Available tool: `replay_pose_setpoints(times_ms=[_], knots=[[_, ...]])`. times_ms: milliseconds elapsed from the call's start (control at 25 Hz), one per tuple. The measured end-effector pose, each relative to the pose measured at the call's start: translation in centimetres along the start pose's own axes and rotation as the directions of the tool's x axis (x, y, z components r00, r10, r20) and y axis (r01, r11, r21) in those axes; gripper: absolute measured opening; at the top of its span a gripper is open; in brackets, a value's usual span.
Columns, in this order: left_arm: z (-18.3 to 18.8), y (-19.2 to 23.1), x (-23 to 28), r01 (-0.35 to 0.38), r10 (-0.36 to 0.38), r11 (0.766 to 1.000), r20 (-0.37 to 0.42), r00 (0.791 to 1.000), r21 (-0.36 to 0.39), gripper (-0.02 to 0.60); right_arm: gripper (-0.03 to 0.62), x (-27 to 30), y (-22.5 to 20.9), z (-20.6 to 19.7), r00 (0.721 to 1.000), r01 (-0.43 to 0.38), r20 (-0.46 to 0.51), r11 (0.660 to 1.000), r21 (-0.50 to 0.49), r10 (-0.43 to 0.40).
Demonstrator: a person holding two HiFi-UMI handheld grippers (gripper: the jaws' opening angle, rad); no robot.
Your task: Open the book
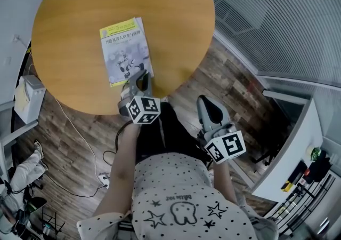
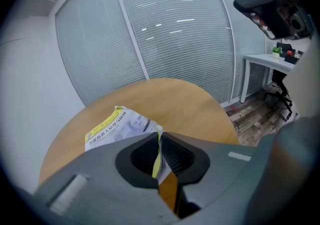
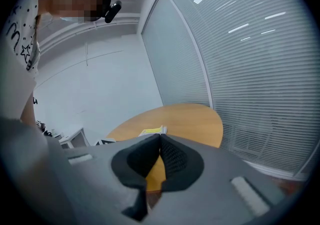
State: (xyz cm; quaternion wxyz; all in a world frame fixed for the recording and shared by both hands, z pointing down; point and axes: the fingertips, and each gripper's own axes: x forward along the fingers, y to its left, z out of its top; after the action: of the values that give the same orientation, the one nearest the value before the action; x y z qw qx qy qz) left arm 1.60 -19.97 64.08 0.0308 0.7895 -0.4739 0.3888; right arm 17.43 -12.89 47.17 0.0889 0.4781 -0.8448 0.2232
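On the round table (image 1: 80, 15) a book (image 1: 123, 47) lies flat with its cover up, on the side near the person. Its yellow band points to the far side of the table. The left gripper (image 1: 139, 80) reaches over the table edge to the near right corner of the book. Seen from the left gripper view, its jaws are closed on a thin edge of the book, and this edge stands upright between the pads (image 2: 172, 156). I cannot tell if it is only the cover or also some pages. The right gripper (image 1: 206, 103) is beside the person, over the wooden floor (image 1: 224, 73), well apart from the book. Its jaws are together, with nothing between them.
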Motion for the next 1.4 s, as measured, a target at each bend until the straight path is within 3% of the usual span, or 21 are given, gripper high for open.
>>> replay_pose_setpoints(times_ms=[640,920,1120,1400], knots=[[1.4,2.9,-2.7,-0.049,0.055,0.992,0.055,0.997,-0.116,0.026,0.003,0.5,1.8,1.8,0.999,-0.028,0.032,0.999,-0.024,0.029],[2.4,4.3,-4.4,-0.071,0.09,0.978,0.088,0.992,-0.198,0.026,0.003,0.4,2.3,2.9,0.998,-0.046,0.05,0.998,-0.038,0.048],[2.6,5.5,-5.9,-0.08,0.117,0.953,0.112,0.987,-0.294,0.026,0.003,0.2,2.7,3.9,0.995,-0.063,0.072,0.997,-0.045,0.066],[2.5,8.0,-7.3,-0.117,0.159,0.942,0.111,0.981,-0.314,0.026,0.003,1.3,4.1,5.3,0.989,-0.096,0.109,0.994,-0.054,0.102]])
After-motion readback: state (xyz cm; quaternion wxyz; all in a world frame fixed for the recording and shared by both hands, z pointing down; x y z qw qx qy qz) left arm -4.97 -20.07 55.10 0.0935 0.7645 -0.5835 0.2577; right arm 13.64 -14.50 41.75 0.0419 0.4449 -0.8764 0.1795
